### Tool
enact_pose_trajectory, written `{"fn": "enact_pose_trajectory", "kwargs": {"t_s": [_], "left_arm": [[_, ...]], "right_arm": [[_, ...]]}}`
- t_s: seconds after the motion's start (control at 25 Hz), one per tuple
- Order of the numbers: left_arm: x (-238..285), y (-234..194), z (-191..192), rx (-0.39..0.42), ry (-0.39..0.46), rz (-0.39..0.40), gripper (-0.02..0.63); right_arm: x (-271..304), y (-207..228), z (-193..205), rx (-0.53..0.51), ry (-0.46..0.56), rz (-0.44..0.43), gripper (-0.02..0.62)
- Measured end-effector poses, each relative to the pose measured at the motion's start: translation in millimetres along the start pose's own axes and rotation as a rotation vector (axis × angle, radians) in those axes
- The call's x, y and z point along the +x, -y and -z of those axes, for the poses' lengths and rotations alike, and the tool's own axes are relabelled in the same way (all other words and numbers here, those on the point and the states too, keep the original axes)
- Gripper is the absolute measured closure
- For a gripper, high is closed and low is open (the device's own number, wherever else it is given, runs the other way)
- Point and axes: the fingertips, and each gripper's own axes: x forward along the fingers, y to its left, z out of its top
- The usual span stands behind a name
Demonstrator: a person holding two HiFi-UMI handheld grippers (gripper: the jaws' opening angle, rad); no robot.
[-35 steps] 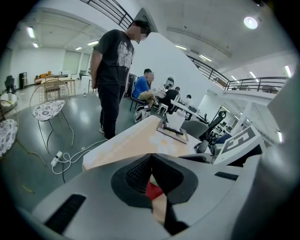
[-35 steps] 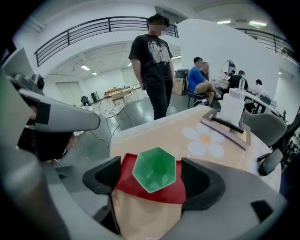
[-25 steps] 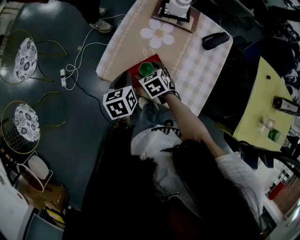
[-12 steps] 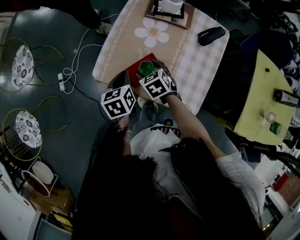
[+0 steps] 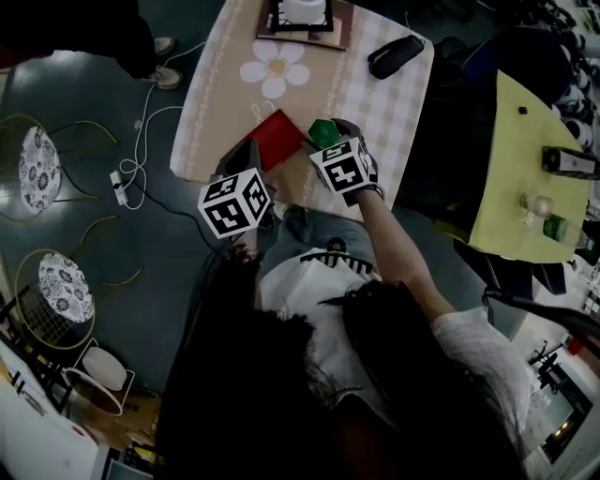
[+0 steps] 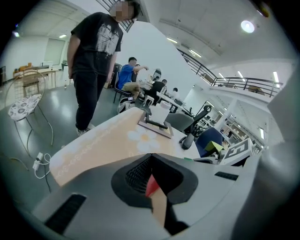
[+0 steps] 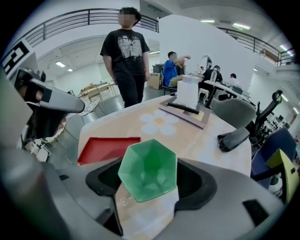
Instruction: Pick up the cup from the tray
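Note:
A green six-sided cup [image 7: 147, 169] sits between the jaws of my right gripper [image 7: 149, 177], which is shut on it. In the head view the cup [image 5: 323, 132] is just right of the red tray [image 5: 278, 138], off it, and the right gripper [image 5: 328, 141] holds it over the tablecloth. The tray [image 7: 108, 148] lies flat on the table with nothing on it. My left gripper [image 5: 246, 157] is at the tray's near left side. Its jaws meet at the tips [image 6: 151, 165], and a sliver of the red tray [image 6: 152, 186] shows behind them.
The table [image 5: 234, 94] has a beige cloth with a white flower. A white box on a dark stand [image 5: 302, 14] and a black object [image 5: 396, 56] are at its far end. A person in black [image 7: 126, 51] stands beyond. Cables [image 5: 141, 141] and wire stools [image 5: 37, 155] lie left; a yellow table [image 5: 525, 159] is right.
The green cup stood over the tray with the right gripper around it. Now it has gone to the right with the gripper, off the tray. The left gripper has stayed by the tray.

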Motion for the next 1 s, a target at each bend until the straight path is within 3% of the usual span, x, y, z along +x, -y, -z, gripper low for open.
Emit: {"fn": "enact_pose_trajectory", "kwargs": {"t_s": [0.4, 0.84, 1.0], "left_arm": [[14, 20, 3, 0.042, -0.037, 0.020, 0.597], [18, 33, 1, 0.070, -0.038, 0.011, 0.597], [15, 37, 1, 0.086, -0.033, 0.011, 0.597]], "right_arm": [[1, 38, 36, 0.126, -0.028, 0.024, 0.261], [-2, 35, 28, 0.159, 0.020, -0.036, 0.244], [-18, 36, 14, 0.163, 0.100, -0.019, 0.222]]}}
